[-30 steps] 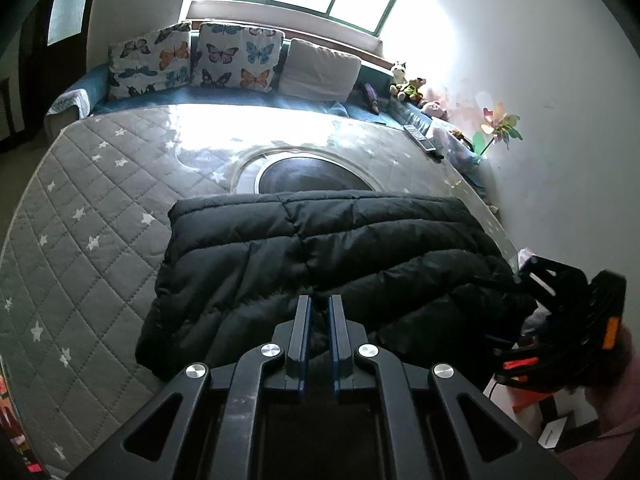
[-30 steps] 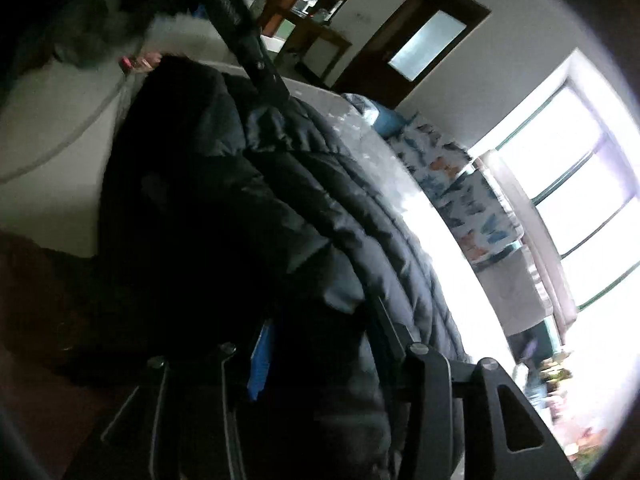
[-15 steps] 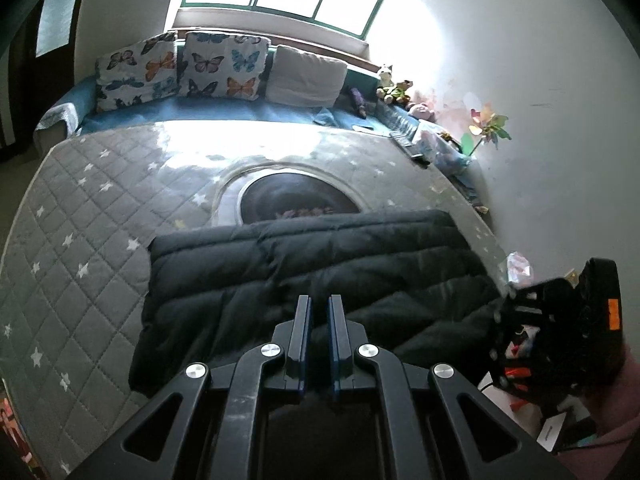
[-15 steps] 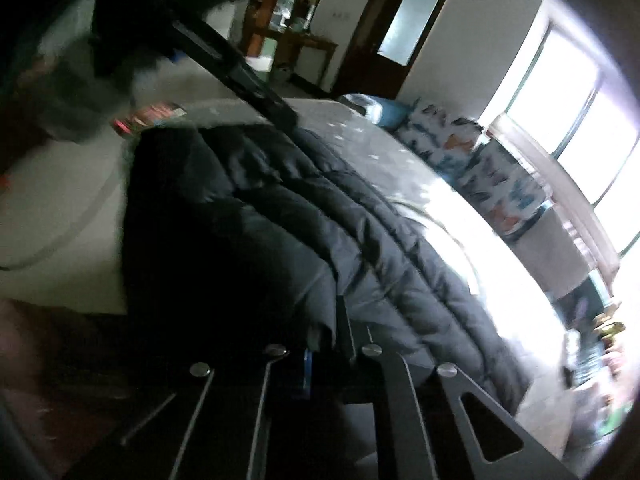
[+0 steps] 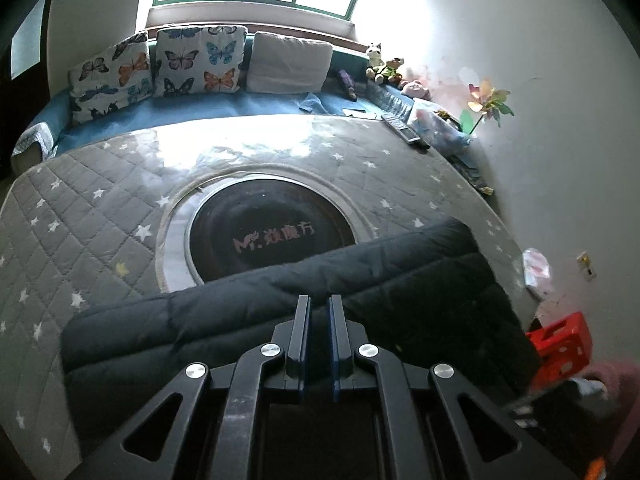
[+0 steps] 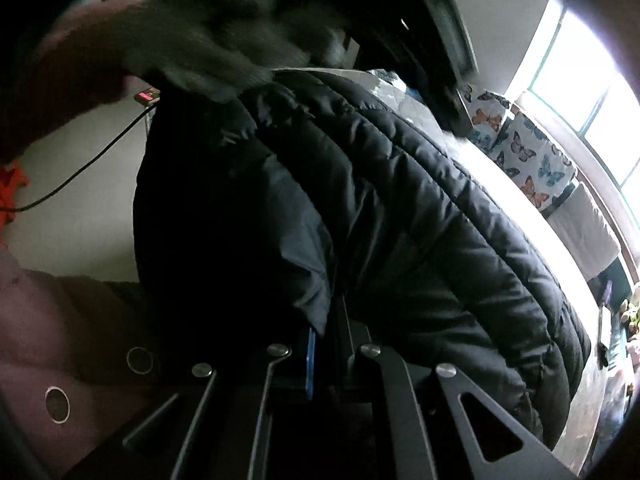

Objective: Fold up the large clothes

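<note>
left claw point(image 5: 319, 300): my jaws together, empty, above black jacket point(image 5: 400, 280)
right claw point(image 6: 328, 320): clamped on jacket edge

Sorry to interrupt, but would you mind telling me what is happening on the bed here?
A person with a gripper in each hand is folding a black puffer jacket on the grey star-quilted bed. The right gripper is shut on a fold of the jacket's edge. The left gripper is shut and appears to pinch the near edge too.
</note>
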A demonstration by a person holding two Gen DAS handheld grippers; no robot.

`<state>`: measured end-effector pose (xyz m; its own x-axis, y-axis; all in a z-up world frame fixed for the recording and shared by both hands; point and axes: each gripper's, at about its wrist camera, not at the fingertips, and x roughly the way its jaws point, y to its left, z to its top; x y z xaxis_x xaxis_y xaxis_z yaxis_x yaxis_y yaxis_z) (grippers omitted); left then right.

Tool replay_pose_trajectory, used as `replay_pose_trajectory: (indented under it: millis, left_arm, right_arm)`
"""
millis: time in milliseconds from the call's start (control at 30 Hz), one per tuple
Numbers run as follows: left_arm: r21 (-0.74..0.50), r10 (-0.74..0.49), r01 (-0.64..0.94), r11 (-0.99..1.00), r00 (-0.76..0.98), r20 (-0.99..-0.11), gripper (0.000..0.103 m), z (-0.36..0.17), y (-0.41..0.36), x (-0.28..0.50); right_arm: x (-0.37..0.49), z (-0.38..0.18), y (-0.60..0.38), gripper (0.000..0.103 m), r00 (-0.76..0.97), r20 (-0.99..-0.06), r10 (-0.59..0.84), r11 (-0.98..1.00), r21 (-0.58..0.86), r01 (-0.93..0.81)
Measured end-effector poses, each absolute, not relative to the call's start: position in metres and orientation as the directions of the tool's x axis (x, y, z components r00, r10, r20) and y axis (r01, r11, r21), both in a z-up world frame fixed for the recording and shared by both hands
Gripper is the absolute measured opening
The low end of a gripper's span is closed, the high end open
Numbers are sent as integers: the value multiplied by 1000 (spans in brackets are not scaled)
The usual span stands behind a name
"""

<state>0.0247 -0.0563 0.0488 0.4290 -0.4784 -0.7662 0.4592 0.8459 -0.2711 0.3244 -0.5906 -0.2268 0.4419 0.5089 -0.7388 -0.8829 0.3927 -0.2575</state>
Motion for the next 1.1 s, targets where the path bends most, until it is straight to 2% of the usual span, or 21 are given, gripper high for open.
replay_pose_trajectory:
  millis: [167,233,333,500,633,733,867,933,1100]
  left_arm:
    - [-302,-473,440,846,356,-806,9,-1,-66,41]
    - [-354,-503,422,835,320,-803,9,-16,-60,47]
    - [-392,-530,411,823,305,-791,9,-24,-50,50]
    - [-356,-516,442,823,322,-794,9,-29,-52,40]
    - [-364,-523,444,819,317,-791,9,-31,-48,36]
    - [-368,-525,442,818,315,-791,9,-31,-45,36]
    - [-358,-519,445,821,321,-792,9,-30,-46,34]
    - [-357,-520,446,821,323,-791,9,-30,-45,33]
    - [-371,-533,455,810,306,-789,9,-31,-39,25]
  right_arm:
    - [320,-220,-597,11,440,-731,521,392,-252,-885]
    - [315,-215,-603,11,416,-738,531,383,-230,-895]
    - [315,-196,-613,11,373,-750,546,371,-183,-910]
    - [335,-157,-636,11,327,-738,590,422,-63,-905]
    - [370,-146,-634,11,433,-695,574,540,-76,-838]
    - [413,-156,-622,12,444,-698,562,605,-20,-796]
    - [455,-183,-600,14,480,-718,503,668,-29,-744]
    - [473,-201,-593,14,433,-742,512,683,46,-729]
    - [463,-226,-608,14,436,-739,513,698,64,-713]
